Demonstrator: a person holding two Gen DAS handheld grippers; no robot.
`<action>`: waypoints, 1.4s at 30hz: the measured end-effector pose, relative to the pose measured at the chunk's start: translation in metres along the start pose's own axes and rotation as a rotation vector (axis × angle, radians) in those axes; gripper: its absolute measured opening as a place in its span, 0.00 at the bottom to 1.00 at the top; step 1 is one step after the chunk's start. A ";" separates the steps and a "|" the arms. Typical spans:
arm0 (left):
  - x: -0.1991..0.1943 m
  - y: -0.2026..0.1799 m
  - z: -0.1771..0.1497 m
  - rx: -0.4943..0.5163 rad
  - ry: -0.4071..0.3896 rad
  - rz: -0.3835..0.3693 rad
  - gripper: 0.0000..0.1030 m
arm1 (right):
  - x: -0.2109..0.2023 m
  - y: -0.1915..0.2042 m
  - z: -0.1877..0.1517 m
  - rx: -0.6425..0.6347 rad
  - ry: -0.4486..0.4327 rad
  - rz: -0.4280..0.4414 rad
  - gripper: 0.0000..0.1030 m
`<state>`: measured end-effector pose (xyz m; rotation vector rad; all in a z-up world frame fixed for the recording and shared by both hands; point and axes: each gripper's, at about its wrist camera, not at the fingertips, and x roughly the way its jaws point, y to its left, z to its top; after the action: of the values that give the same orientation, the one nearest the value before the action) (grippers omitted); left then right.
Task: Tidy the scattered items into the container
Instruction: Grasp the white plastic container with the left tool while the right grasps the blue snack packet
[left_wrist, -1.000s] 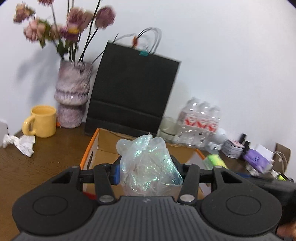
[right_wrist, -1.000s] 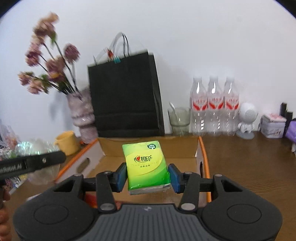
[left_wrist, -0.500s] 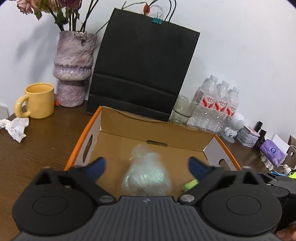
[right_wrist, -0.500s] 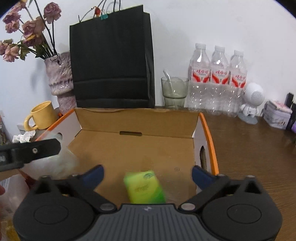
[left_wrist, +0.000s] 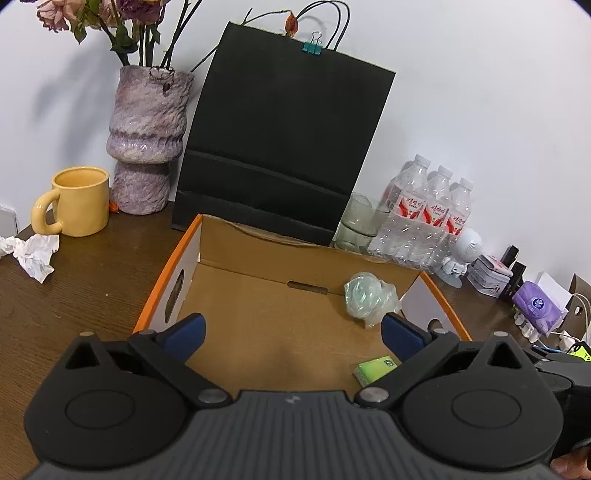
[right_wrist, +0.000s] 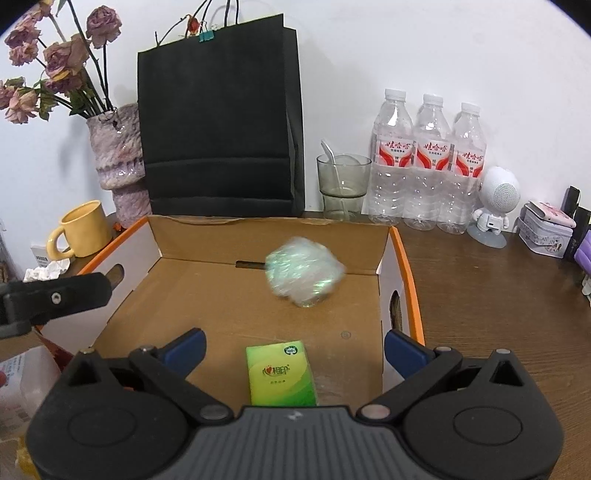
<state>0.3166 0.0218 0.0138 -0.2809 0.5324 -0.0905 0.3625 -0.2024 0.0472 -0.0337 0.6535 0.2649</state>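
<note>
Left claw (left_wrist: 291, 332) and right claw (right_wrist: 293, 345) stand wide open, empty, having just opened; crumpled iridescent plastic wrap (right_wrist: 303, 275) and green tissue packet (right_wrist: 282, 373) lie inside the orange-edged cardboard box (right_wrist: 402, 266).

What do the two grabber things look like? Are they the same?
Yes, they match. The left gripper and the right gripper each have a black plastic body with a ribbed grey middle, two round black discs, silver pivot screws, angled black arms, and blue pads on the fingertips. No cables or sleeves show.

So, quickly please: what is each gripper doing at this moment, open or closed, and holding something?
Left gripper: open, fingers just spread, holding nothing.
Right gripper: open, fingers just spread, holding nothing.
</note>
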 end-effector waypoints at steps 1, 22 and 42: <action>-0.003 0.001 0.001 0.000 -0.004 -0.007 1.00 | -0.003 0.000 0.001 0.000 -0.005 0.002 1.00; -0.074 0.056 -0.046 0.126 0.010 0.043 1.00 | -0.064 -0.047 -0.086 -0.020 0.029 -0.103 1.00; -0.044 0.057 -0.071 0.104 0.027 -0.033 0.79 | -0.028 -0.058 -0.101 0.087 0.056 -0.055 0.48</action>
<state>0.2429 0.0665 -0.0392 -0.1873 0.5477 -0.1535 0.2954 -0.2762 -0.0191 0.0244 0.7186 0.1830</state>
